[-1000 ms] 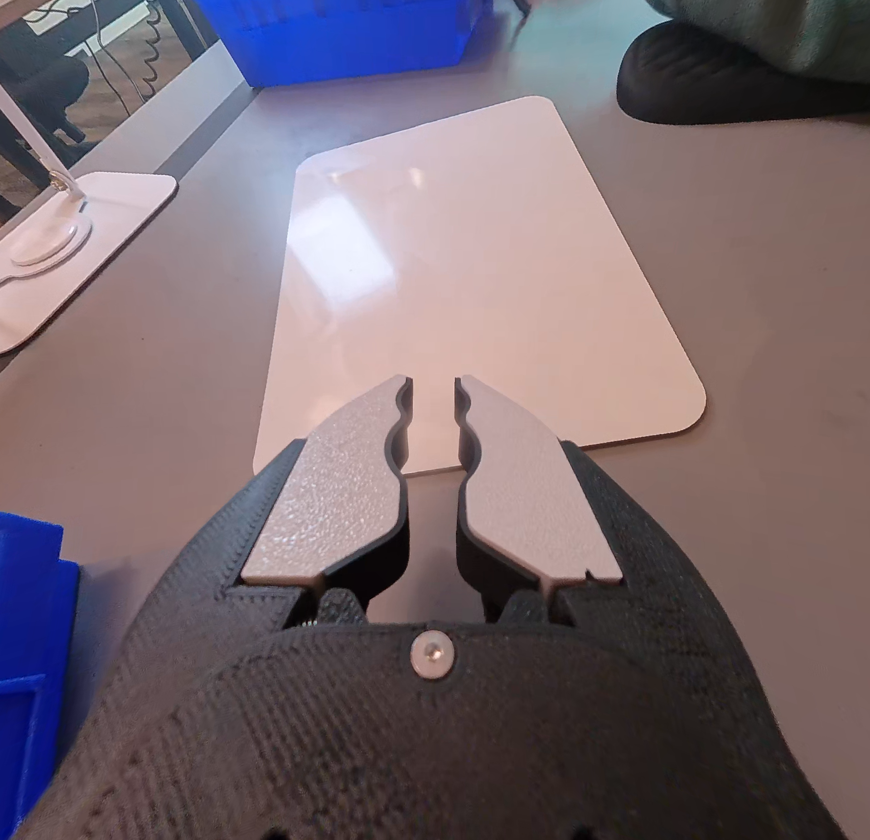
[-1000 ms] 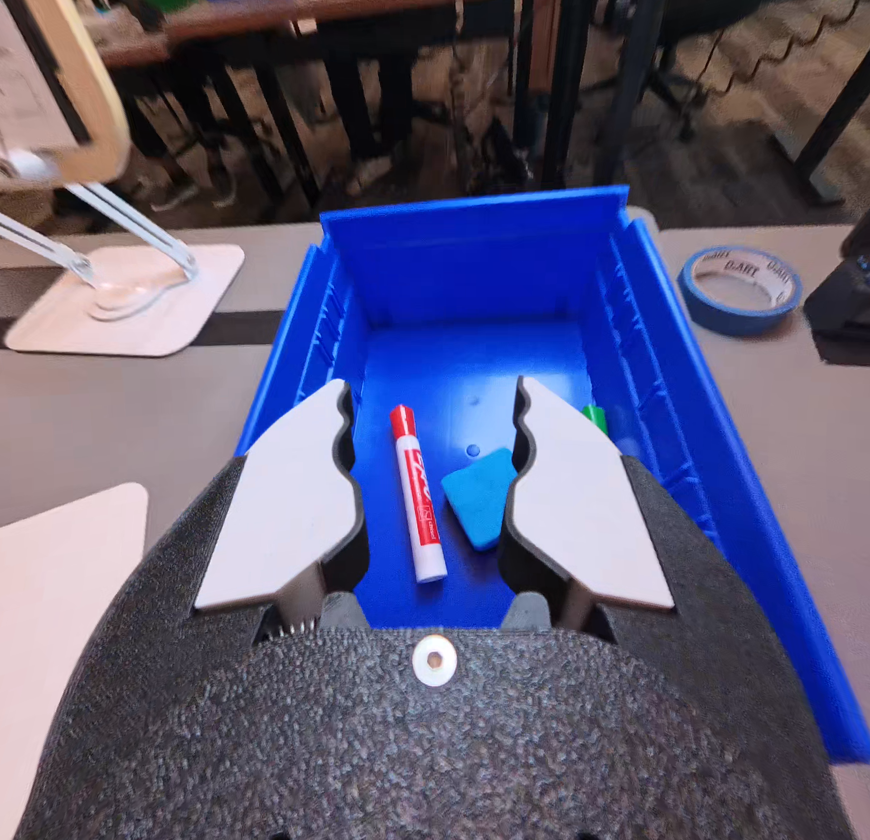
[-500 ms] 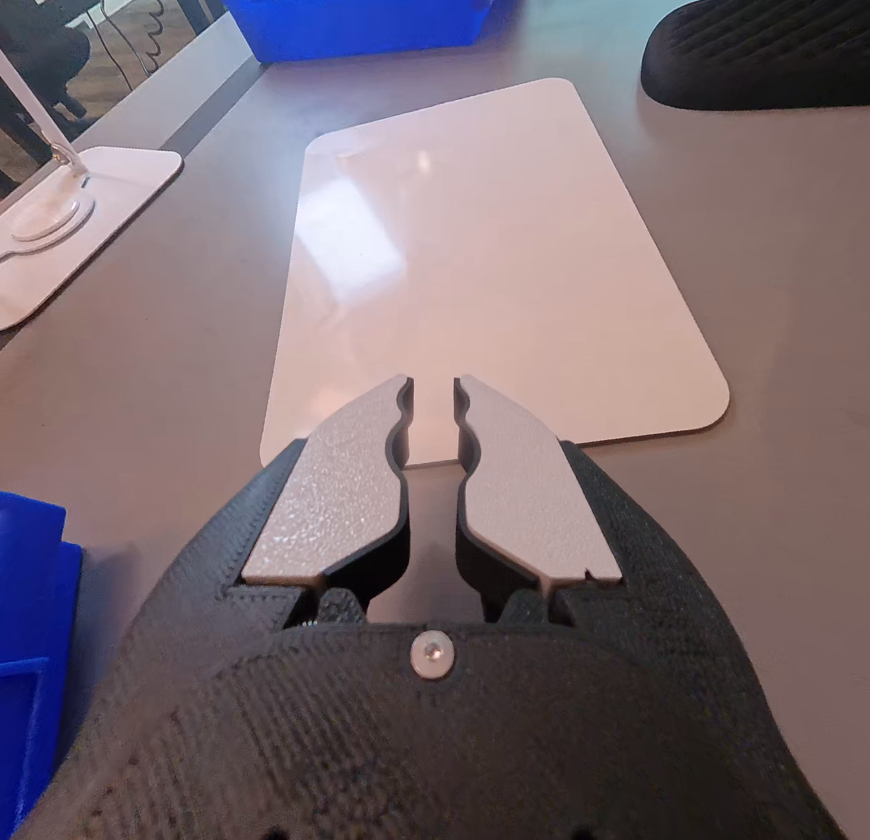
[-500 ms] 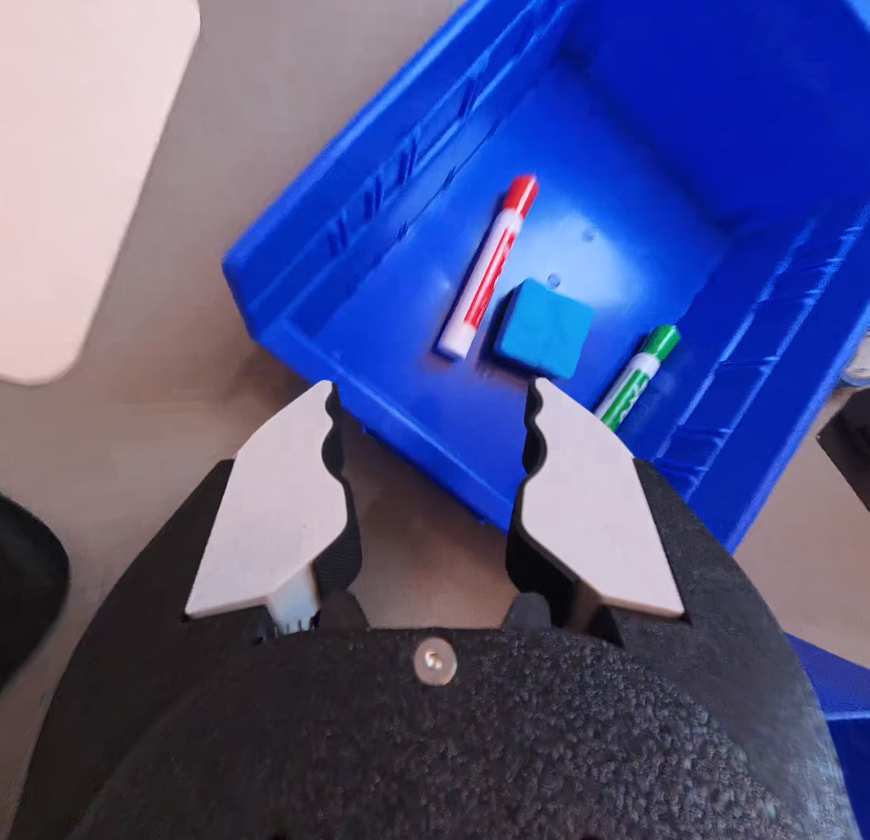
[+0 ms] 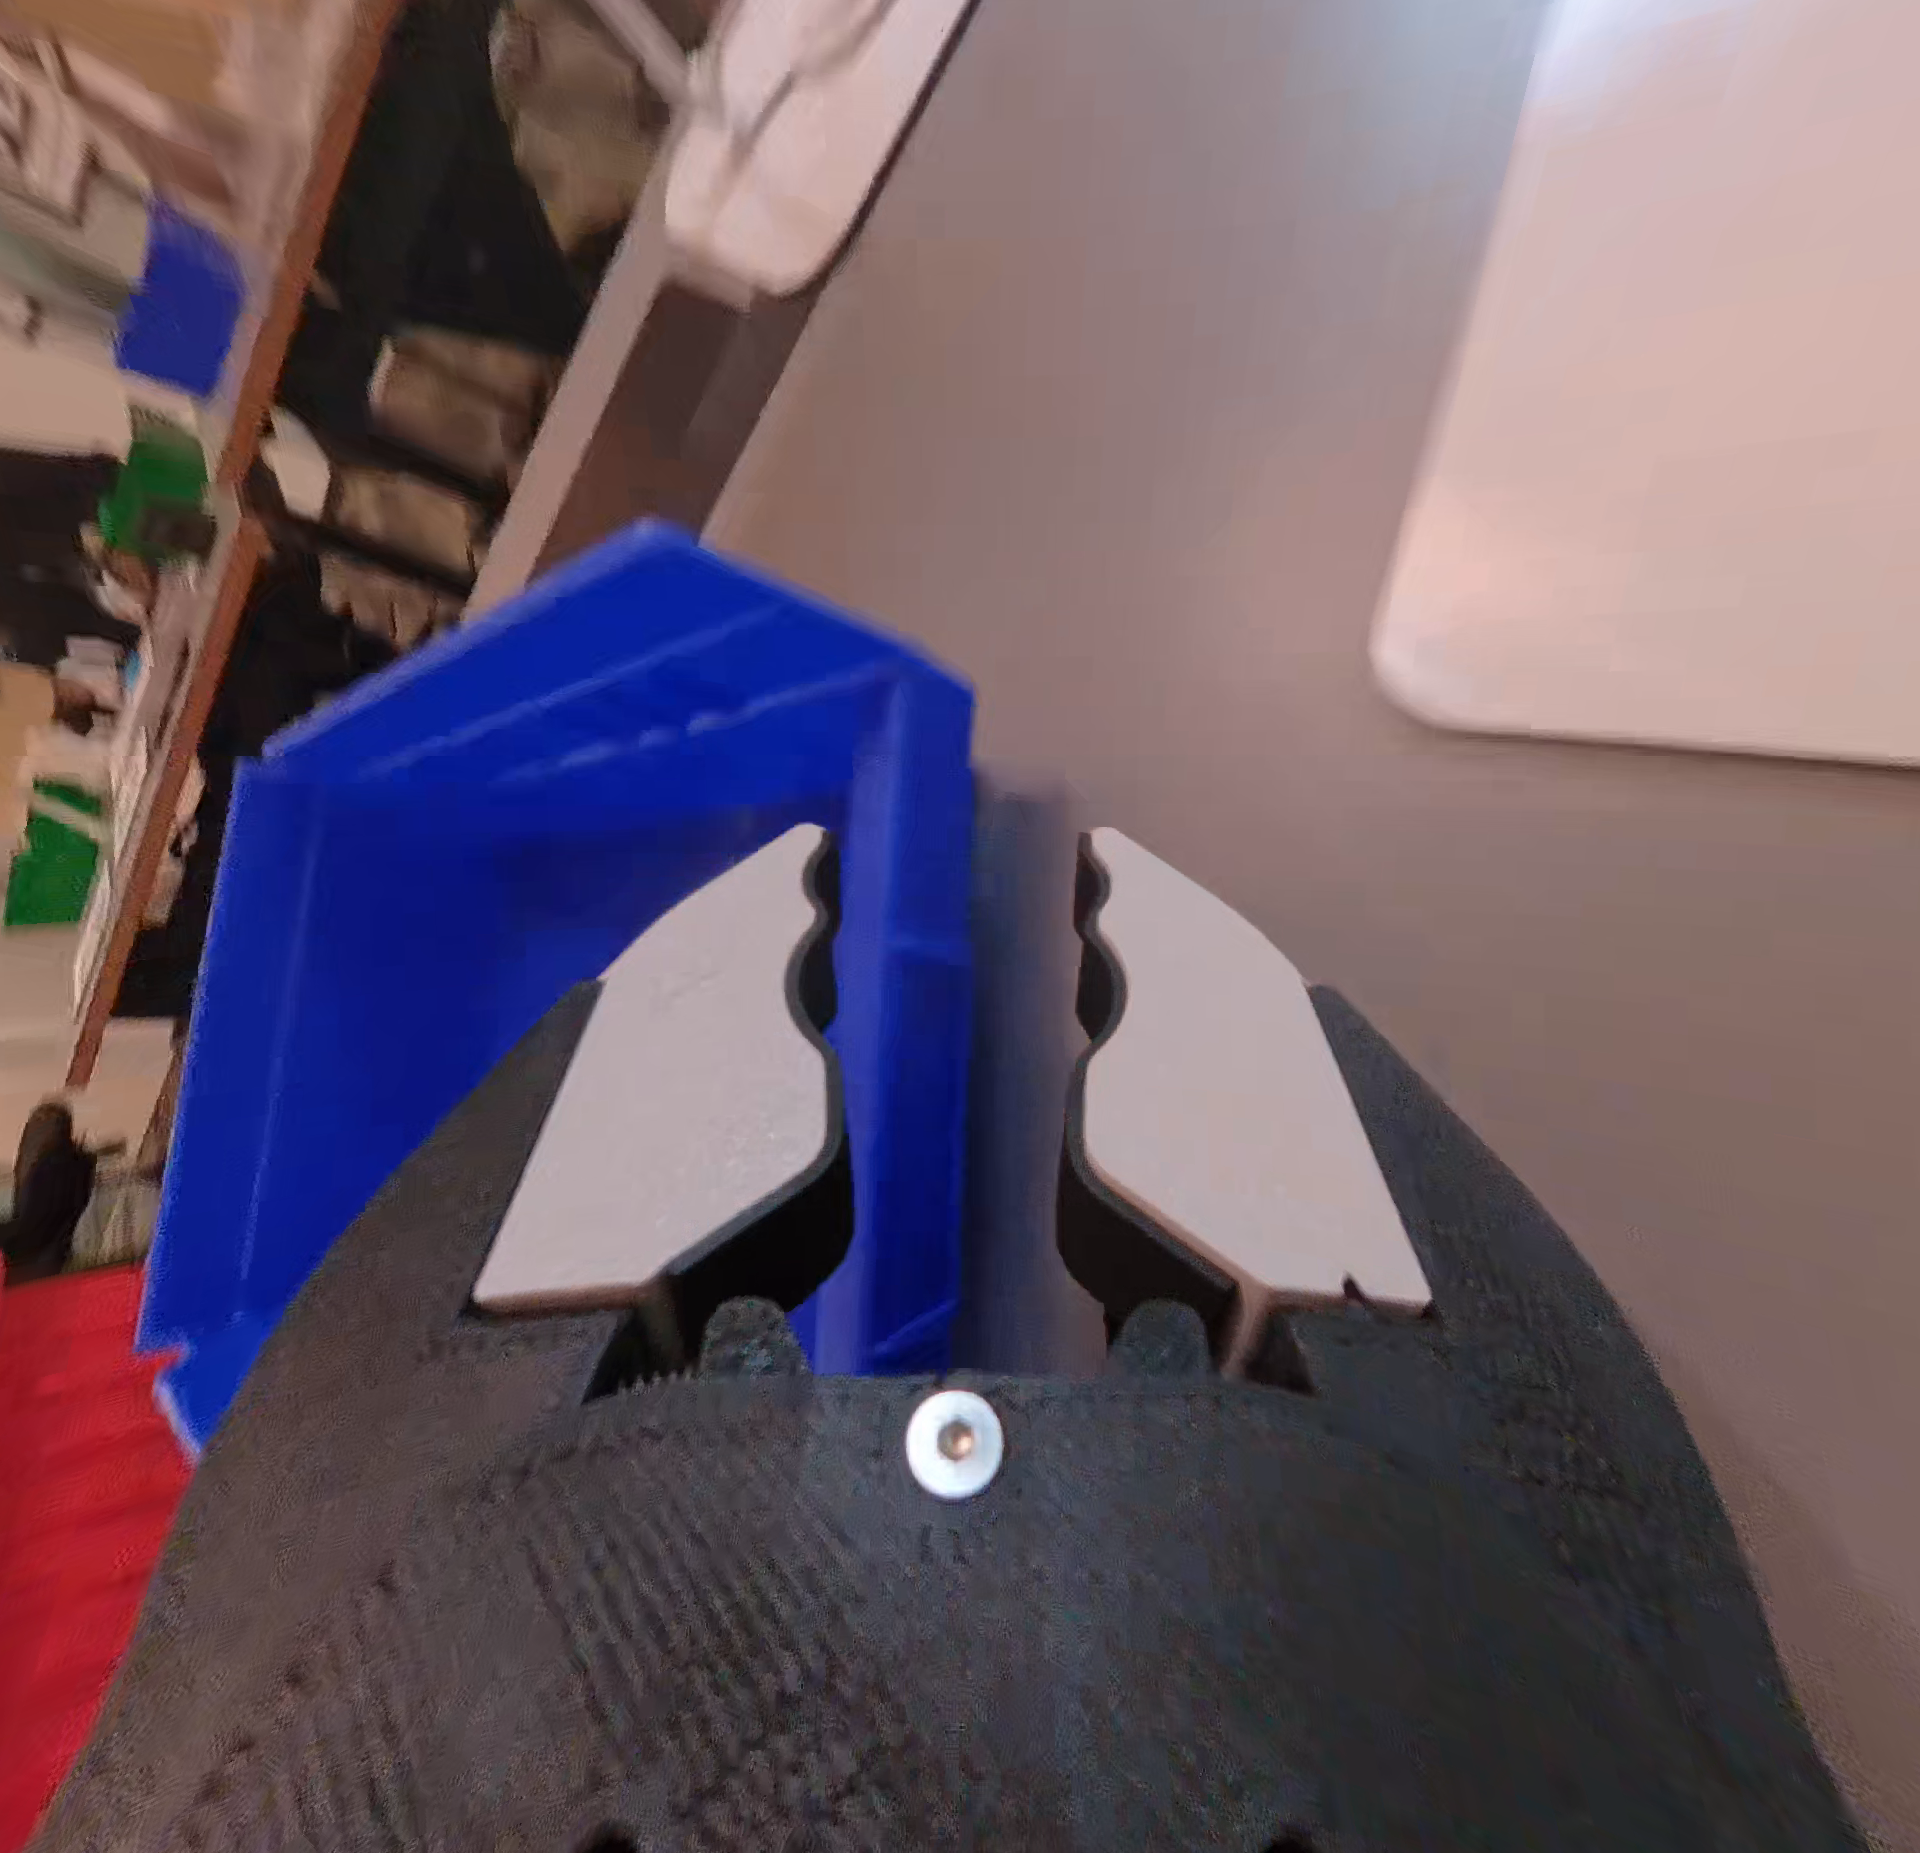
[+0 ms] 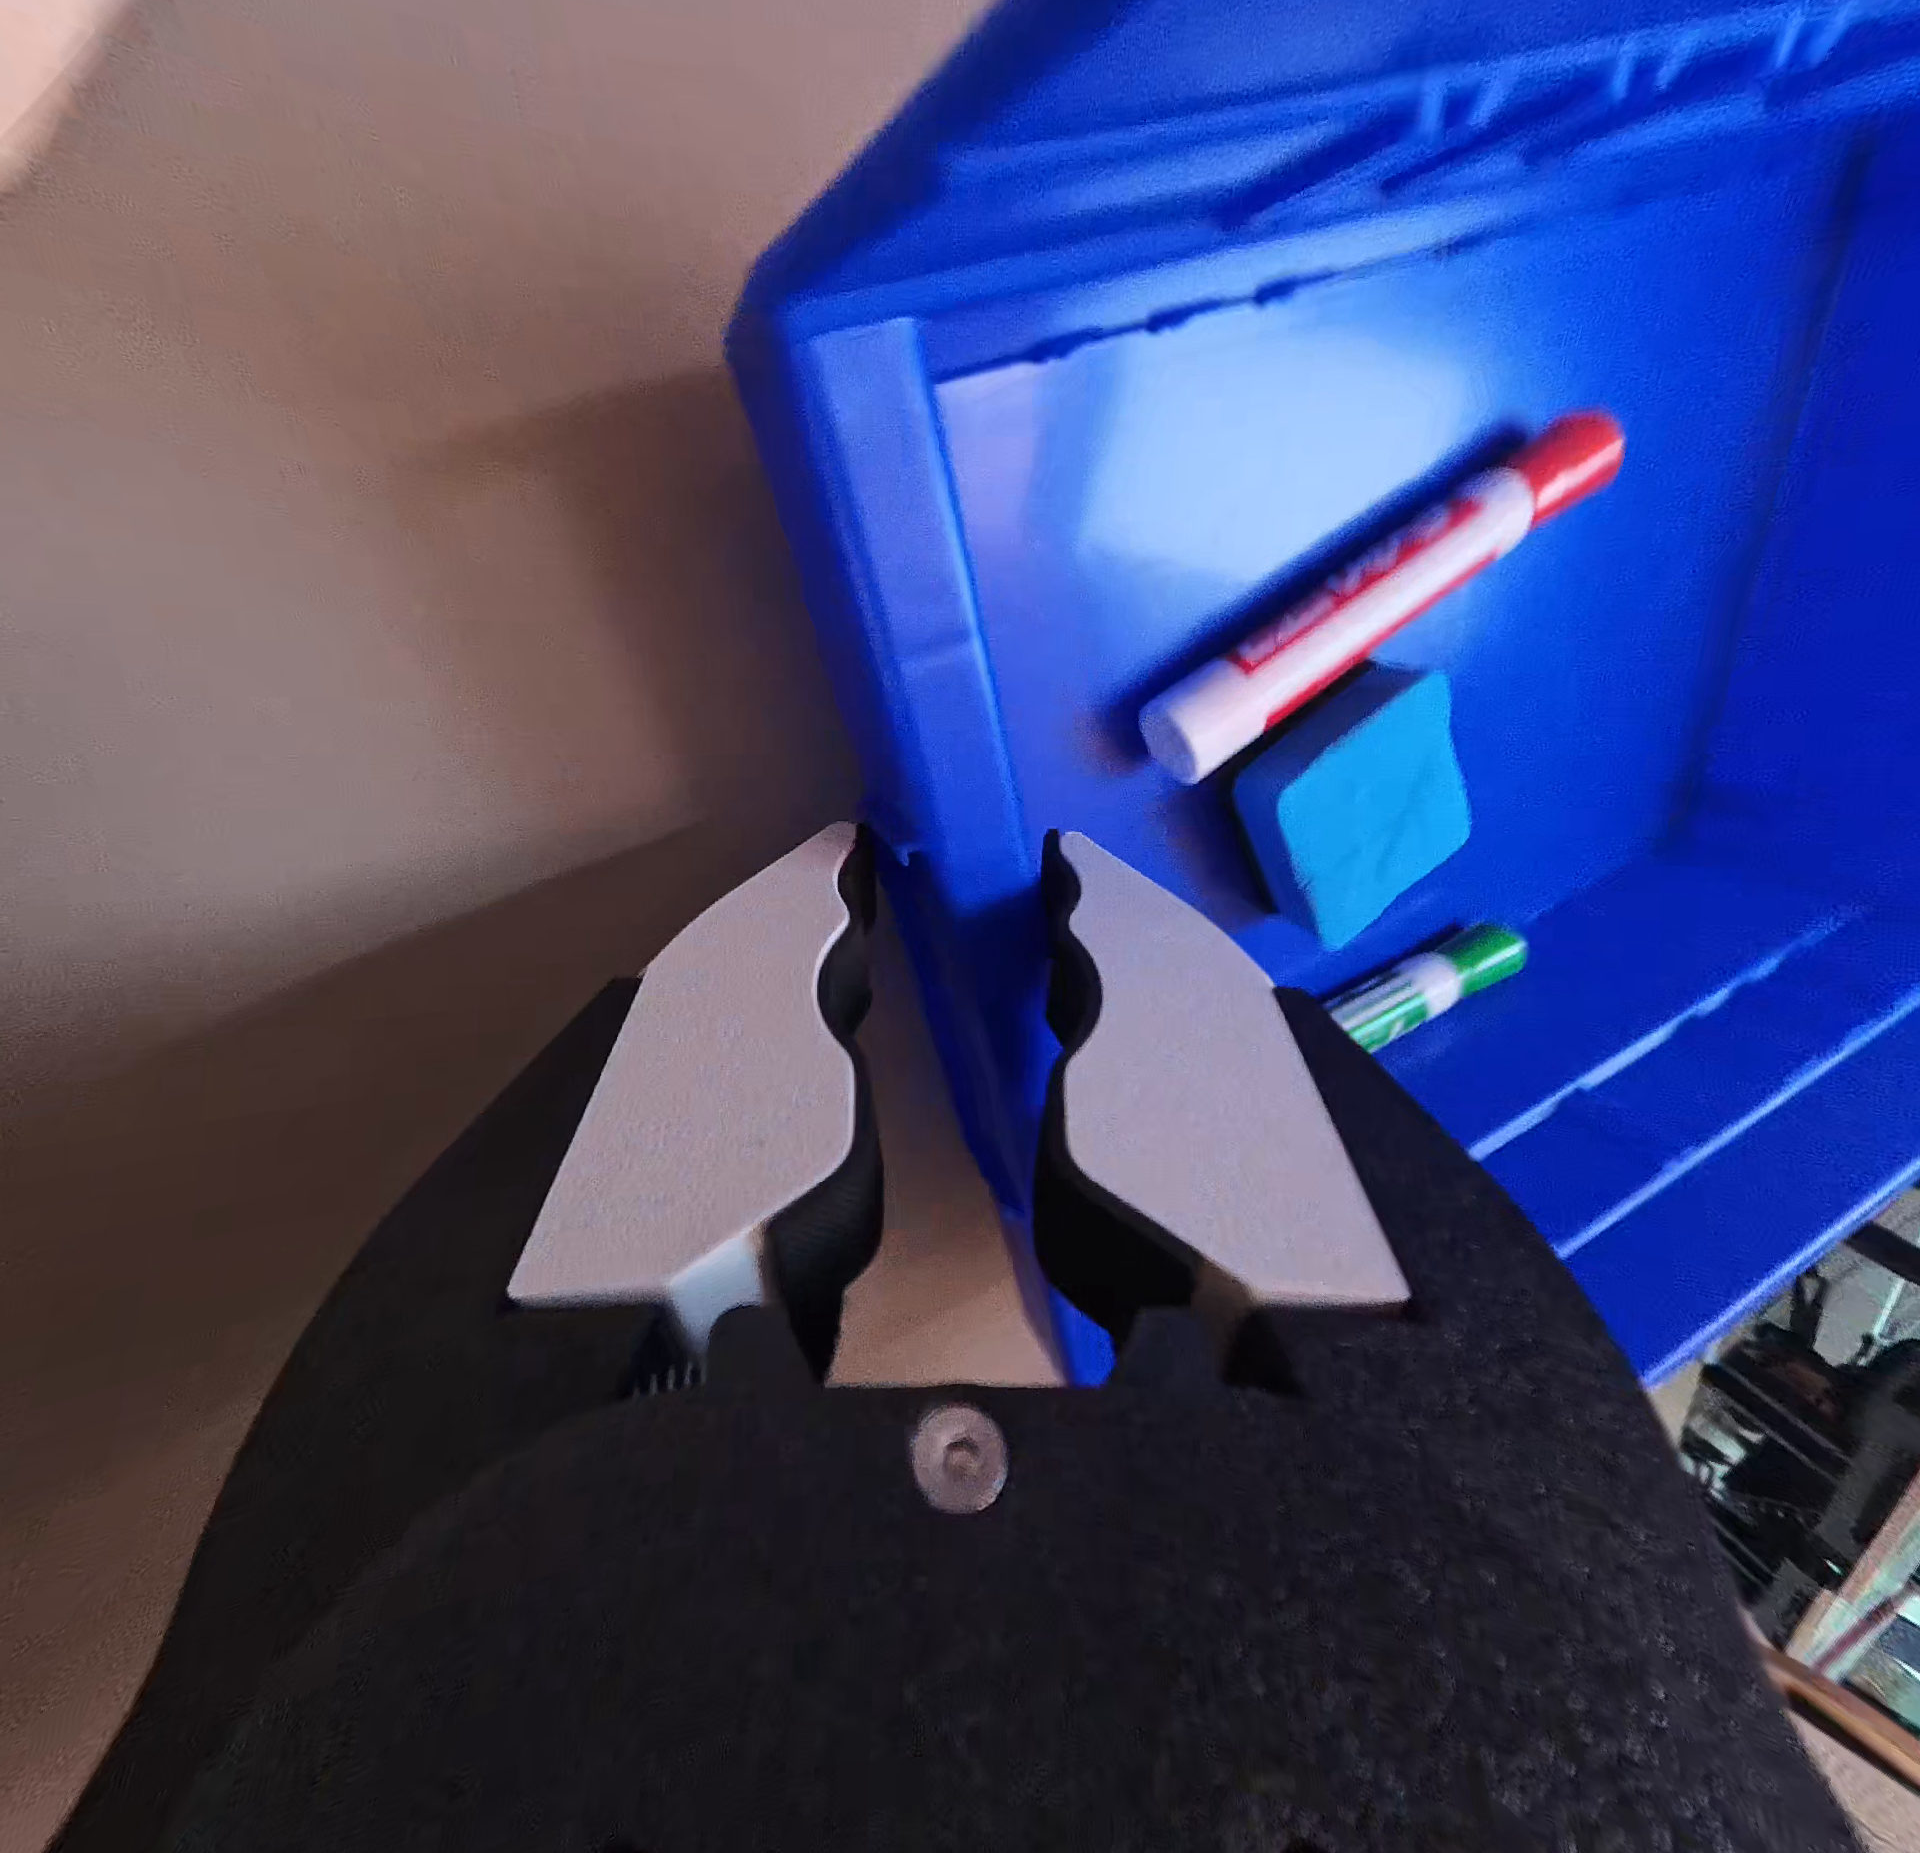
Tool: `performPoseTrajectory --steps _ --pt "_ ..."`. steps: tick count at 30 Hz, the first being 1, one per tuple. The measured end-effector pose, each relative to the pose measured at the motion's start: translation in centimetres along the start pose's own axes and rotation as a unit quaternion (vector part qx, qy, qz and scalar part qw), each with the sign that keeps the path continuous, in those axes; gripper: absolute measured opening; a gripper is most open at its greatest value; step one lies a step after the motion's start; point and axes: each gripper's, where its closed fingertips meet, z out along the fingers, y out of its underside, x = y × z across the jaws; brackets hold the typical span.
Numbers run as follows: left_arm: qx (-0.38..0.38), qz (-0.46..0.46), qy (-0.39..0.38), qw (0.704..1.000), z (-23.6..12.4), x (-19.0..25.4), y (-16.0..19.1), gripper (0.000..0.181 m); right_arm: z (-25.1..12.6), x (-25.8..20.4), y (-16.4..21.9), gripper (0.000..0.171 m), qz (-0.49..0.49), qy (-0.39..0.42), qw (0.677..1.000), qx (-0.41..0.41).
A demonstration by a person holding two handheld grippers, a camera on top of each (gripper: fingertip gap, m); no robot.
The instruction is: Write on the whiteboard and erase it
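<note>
My left gripper [image 5: 951, 858] sits with its jaws moderately apart, straddling the corner wall of a blue bin [image 5: 540, 868]; I cannot tell whether the fingers touch the plastic. The whiteboard [image 5: 1704, 369] lies flat on the grey table [image 5: 1174, 369], well off to the right of that bin, its rounded near corner in sight. A white lamp base [image 5: 769, 172] rests on the table beyond the bin, blurred.

My right gripper [image 6: 951, 853] has its jaws narrowed around the front wall of the blue storage bin [image 6: 1714, 1097], one finger outside and one inside; contact is unclear through the blur. Inside that bin lie a red-capped marker [image 6: 1382, 598], a blue eraser block [image 6: 1361, 806] touching the marker's barrel, and a green-capped marker [image 6: 1434, 982] just beside the eraser, near the bin's side wall.
</note>
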Motion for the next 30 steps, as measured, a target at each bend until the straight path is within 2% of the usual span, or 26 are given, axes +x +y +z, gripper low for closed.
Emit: performPoseTrajectory --steps 5,7,8,11,15,19,24,30 --pt "-0.143 0.004 0.028 0.989 2.0 -1.1 6.1 0.061 -3.3 -4.2 -2.2 0.029 -0.007 0.032 0.999 0.006" --pt "-0.161 0.027 0.010 0.987 2.3 -1.8 7.1 0.047 -4.3 -5.8 -2.4 0.030 -0.011 0.045 0.999 0.005" --pt "-0.161 0.031 0.027 0.986 2.4 -1.4 7.2 0.034 -4.7 -6.5 -2.4 0.031 -0.015 0.052 0.999 0.005" --pt "-0.168 0.046 0.024 0.984 2.6 -1.6 7.3 0.031 -5.7 -8.4 -2.6 0.031 -0.034 0.076 0.997 0.006" --pt "-0.165 0.049 0.008 0.985 2.4 -1.8 7.5 0.032 -7.0 -10.5 -5.2 0.031 -0.073 0.101 0.992 0.033" --pt "-0.160 0.050 -0.007 0.986 1.7 -1.7 7.6 0.032 -7.7 -13.0 -9.8 0.031 -0.132 0.098 0.984 0.070" --pt "-0.149 0.037 -0.028 0.988 0.1 -2.3 7.2 0.031 -6.7 -15.5 -16.5 0.031 -0.216 0.083 0.965 0.119" --pt "-0.149 0.027 -0.077 0.985 -3.1 -5.0 7.8 0.031 -4.8 -18.5 -26.9 0.031 -0.327 0.063 0.925 0.182"
